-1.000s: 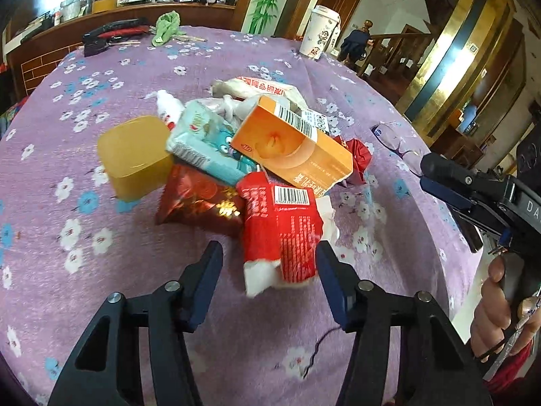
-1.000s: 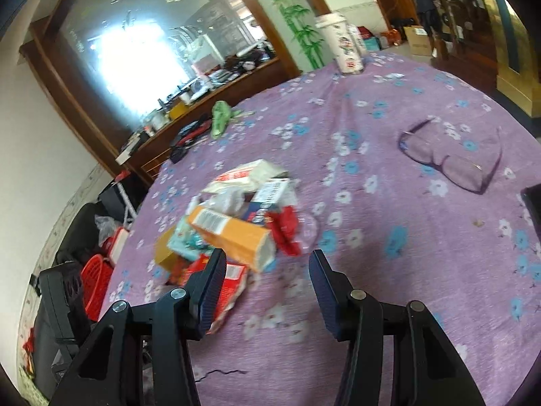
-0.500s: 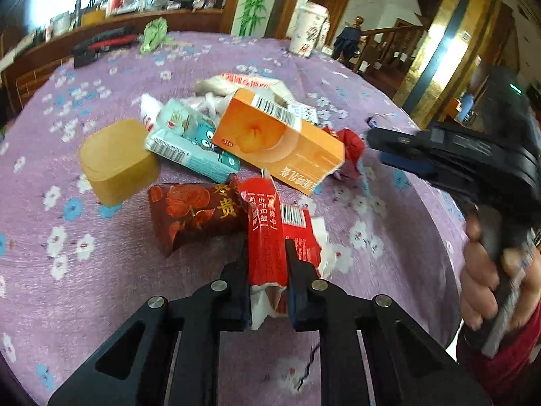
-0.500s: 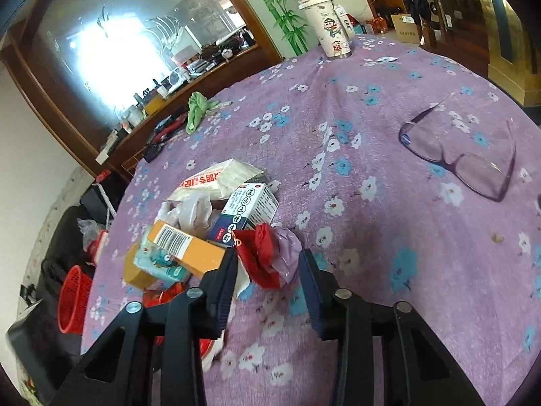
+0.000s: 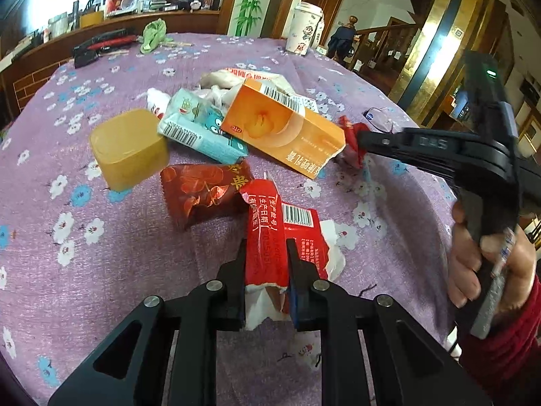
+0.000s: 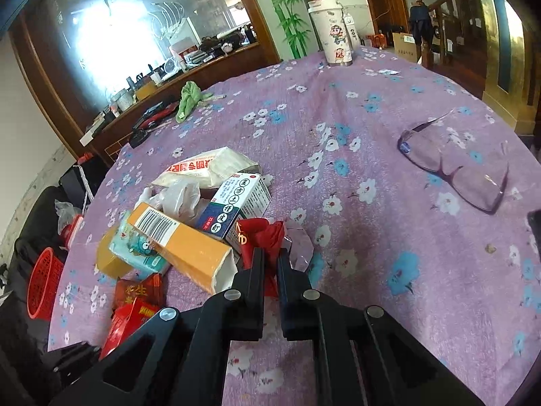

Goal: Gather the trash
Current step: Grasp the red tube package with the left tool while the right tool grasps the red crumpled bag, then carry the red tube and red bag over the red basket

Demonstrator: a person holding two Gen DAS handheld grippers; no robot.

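On the round table point(image 5: 111, 247), a purple cloth printed with small white and blue flowers, I count one loose heap of litter.

Item: red packet point(image 5: 274, 237), glossy crinkled film with a barcode and a torn white end, nearest my left gripper point(image 5: 265, 260). Both pads press its sides; jaws nearly together, clamped on it.

Item: red wrapper point(image 6: 267, 237), crumpled foil with a clear cellophane tail, at the heap's right edge. My right gripper point(image 6: 270, 264) has its jaws drawn close together on a fold of it.

Item: orange carton point(image 5: 284, 128), flat cardboard, long and rectangular, torn open at one end, lying across the heap's middle.

Item: teal tissue pack point(image 5: 199, 128), soft plastic, tucked under the carton's left side.

Item: dark red pouch point(image 5: 203, 193), shiny foil, just left of the red packet.

Item: yellow block point(image 5: 130, 149), smooth, rounded corners, at the heap's left.

Item: blue-and-white box point(image 6: 240, 206), cardboard, beside the red wrapper.

Elsewhere: glasses point(image 6: 453, 169), tinted lenses, well apart to the right; tall paper cup point(image 6: 333, 32), far edge.
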